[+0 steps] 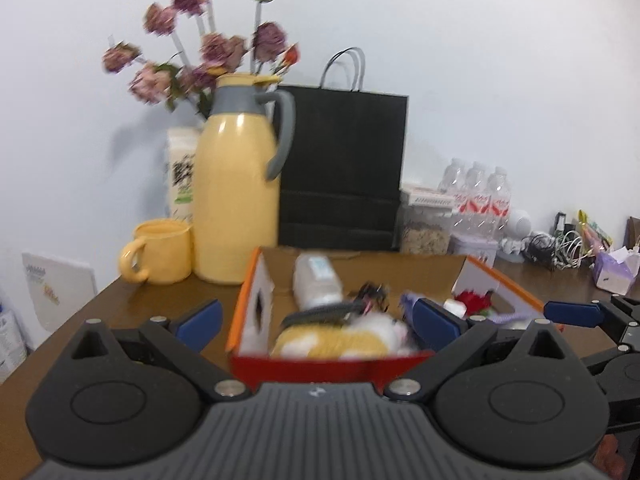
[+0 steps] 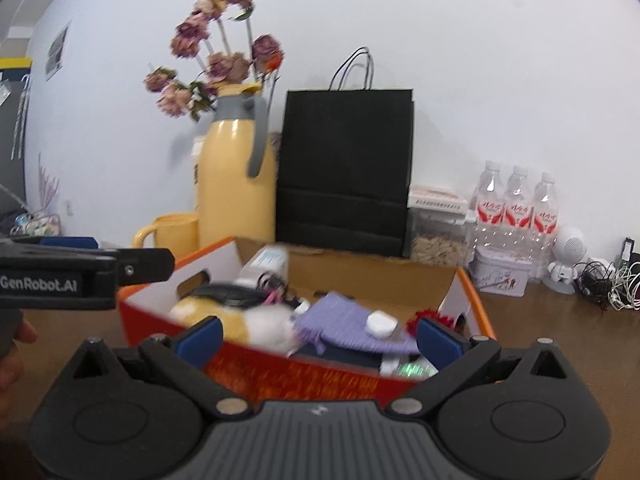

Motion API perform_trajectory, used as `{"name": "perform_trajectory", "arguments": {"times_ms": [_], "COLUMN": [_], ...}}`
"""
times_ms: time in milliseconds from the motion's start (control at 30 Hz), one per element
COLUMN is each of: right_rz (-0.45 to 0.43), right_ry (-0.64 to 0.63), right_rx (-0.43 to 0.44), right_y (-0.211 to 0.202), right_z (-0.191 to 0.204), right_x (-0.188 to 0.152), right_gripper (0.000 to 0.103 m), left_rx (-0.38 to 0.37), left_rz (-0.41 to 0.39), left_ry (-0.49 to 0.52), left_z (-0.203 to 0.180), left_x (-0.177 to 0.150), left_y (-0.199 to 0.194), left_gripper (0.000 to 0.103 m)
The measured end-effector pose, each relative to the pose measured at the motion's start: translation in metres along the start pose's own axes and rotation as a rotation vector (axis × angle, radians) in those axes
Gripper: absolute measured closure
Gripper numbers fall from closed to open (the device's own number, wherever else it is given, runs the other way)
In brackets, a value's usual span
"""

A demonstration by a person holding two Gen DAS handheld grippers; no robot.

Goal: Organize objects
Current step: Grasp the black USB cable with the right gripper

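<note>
An open red and orange cardboard box [image 1: 332, 366] [image 2: 296, 374] stands on the brown table [image 1: 120, 312], close in front of both grippers. Inside lie a yellow and white plush toy [image 1: 340, 340] [image 2: 240, 320], a white bottle [image 1: 316, 280] [image 2: 266, 262], a purple cloth [image 2: 344, 320], a small white case [image 2: 381, 324], a red item [image 1: 474, 300] and dark cables. My left gripper [image 1: 316, 322] is open, its blue pads on either side of the box's near wall. My right gripper [image 2: 318, 336] is open too, empty, just short of the box.
Behind the box stand a yellow thermos jug [image 1: 236, 200], a yellow mug [image 1: 160, 252], a black paper bag [image 1: 344, 168], dried flowers [image 1: 208, 48], water bottles [image 2: 516, 208], a tin [image 2: 502, 276], a small white robot figure [image 2: 566, 258] and tangled cables [image 1: 556, 248]. A hand [image 2: 12, 356] shows at left.
</note>
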State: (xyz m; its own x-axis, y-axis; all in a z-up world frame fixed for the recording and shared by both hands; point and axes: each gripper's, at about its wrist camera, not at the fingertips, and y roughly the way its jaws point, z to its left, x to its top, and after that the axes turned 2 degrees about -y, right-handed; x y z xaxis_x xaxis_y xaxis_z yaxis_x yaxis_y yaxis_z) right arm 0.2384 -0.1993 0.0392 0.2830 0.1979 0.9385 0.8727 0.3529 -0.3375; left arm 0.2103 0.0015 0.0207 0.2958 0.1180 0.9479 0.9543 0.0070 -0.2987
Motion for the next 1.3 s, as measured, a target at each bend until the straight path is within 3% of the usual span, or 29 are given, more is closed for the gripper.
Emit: {"name": "perform_trajectory", "arguments": {"times_ms": [433, 1167, 1300], "right_rz": [0.137, 0.280, 0.287], "right_ry": [-0.054, 0.023, 0.047], "right_rx": [0.088, 0.082, 0.070], "right_y": [-0.001, 0.028, 0.032], "right_z": [0.037, 0.044, 0.044], "right_x": [-0.033, -0.041, -0.040], "right_gripper": [0.000, 0.000, 0.007], "left_rx": [0.053, 0.052, 0.052], "left_rz": [0.197, 0.223, 0.223], "left_ry": [0.002, -0.002, -0.004], "left_z": [0.038, 0.039, 0.039], "left_x": [-0.044, -0.046, -0.046], "left_y": [-0.005, -0.005, -0.005], "left_gripper": [0.000, 0.000, 0.000]}}
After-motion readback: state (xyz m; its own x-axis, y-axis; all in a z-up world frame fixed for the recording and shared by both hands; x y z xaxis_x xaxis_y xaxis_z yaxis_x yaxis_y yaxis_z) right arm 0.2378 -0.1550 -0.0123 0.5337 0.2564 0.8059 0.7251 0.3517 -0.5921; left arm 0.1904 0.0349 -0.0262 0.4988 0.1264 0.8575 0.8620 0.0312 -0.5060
